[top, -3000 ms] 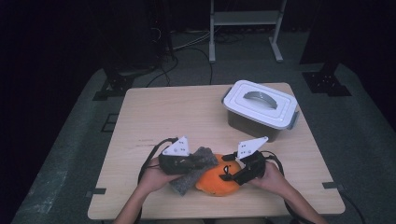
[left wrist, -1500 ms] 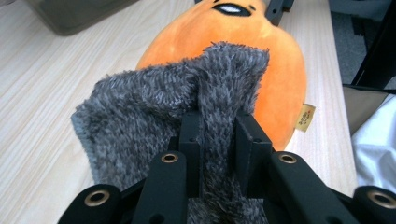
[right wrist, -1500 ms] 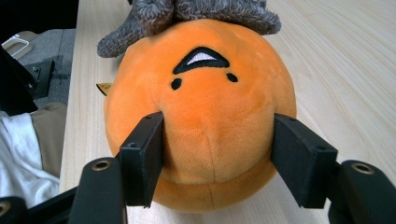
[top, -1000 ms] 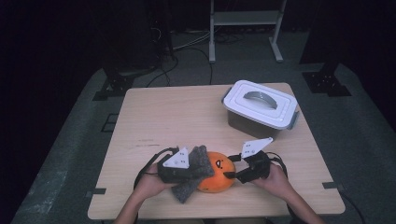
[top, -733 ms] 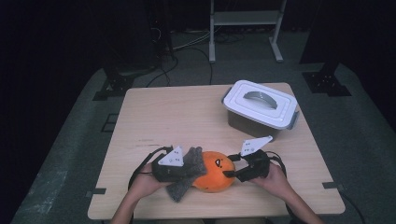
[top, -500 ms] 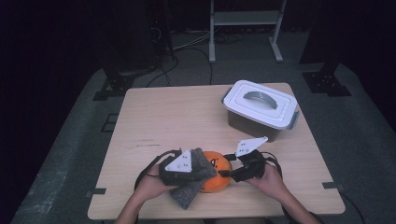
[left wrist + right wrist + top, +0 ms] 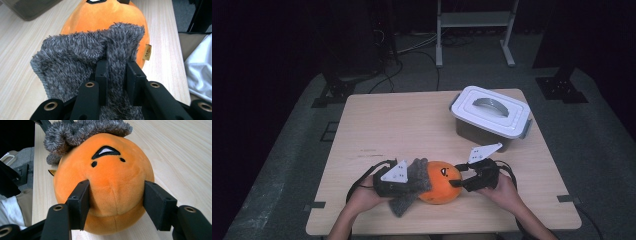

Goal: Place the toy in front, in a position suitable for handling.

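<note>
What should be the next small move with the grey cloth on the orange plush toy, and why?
Probably keep pulling the grey cloth further over the orange plush toy. The left hand-held gripper is shut on a fold of the cloth, which covers only the near end of the toy. The right hand-held gripper squeezes the toy at its sides and steadies it, its jaws just having closed a little.

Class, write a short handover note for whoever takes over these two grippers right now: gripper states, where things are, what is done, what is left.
Left gripper: shut on the grey fuzzy cloth, which lies against the orange plush toy.
Right gripper: jaws have just been closing on the toy, pads pressing its sides.
Toy sits at the table's near edge; lidded plastic bin stands behind, shut.
Done: both things gripped.
Left: probably finish rubbing or covering the toy.
</note>
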`<state>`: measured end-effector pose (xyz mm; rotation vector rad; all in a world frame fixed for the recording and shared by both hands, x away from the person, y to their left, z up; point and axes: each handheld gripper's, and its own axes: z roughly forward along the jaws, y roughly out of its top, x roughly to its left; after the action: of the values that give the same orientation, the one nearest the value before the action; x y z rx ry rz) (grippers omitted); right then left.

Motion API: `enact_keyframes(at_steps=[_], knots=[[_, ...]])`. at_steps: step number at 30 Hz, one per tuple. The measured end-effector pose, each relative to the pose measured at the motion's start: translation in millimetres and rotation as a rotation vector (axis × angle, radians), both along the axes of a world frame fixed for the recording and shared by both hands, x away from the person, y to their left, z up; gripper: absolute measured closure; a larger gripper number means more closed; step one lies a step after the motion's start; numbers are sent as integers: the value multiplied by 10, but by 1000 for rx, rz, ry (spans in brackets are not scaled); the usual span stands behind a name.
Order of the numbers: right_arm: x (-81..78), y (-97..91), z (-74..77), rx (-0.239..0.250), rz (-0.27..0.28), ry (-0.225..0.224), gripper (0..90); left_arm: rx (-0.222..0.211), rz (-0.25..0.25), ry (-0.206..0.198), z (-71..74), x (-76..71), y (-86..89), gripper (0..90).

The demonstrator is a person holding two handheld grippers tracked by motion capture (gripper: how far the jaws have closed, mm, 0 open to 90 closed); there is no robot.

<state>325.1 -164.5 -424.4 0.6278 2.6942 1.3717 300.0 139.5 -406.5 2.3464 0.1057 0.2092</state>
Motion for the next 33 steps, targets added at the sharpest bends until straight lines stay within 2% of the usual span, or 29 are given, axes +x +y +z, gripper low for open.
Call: enact_keyframes(at_steps=[3,6,8,11,13,14,17,20,25,26,29,30,33], knots=[[-53,61,29,-20,4,-38,404,-23,-3,22,2,4,-21,735],[-118,125,54,-24,17,-72,410,-95,-10,43,44,5,-43,735],[-166,173,65,-28,37,-98,410,-127,-9,37,88,4,-74,733],[-222,215,77,-64,68,-155,411,-138,4,29,100,10,-90,730],[-226,188,68,-72,86,-162,413,-135,21,32,78,37,-43,731],[-227,166,57,-78,96,-167,415,-144,40,37,59,54,-12,731],[-235,99,32,-94,133,-180,414,-125,99,50,4,110,105,731],[-240,72,21,-89,144,-164,412,-117,115,65,-26,123,159,732],[-253,112,42,-93,145,-167,382,-90,86,60,-31,90,96,738],[-229,100,49,-71,131,-130,322,-71,64,61,-27,75,80,739],[-174,48,68,-28,107,-70,286,-80,14,114,-20,63,87,738],[-150,38,68,-23,104,-63,276,-84,-6,124,-24,56,88,738],[-121,76,43,-41,99,-50,279,-94,-10,142,-21,65,84,738]])
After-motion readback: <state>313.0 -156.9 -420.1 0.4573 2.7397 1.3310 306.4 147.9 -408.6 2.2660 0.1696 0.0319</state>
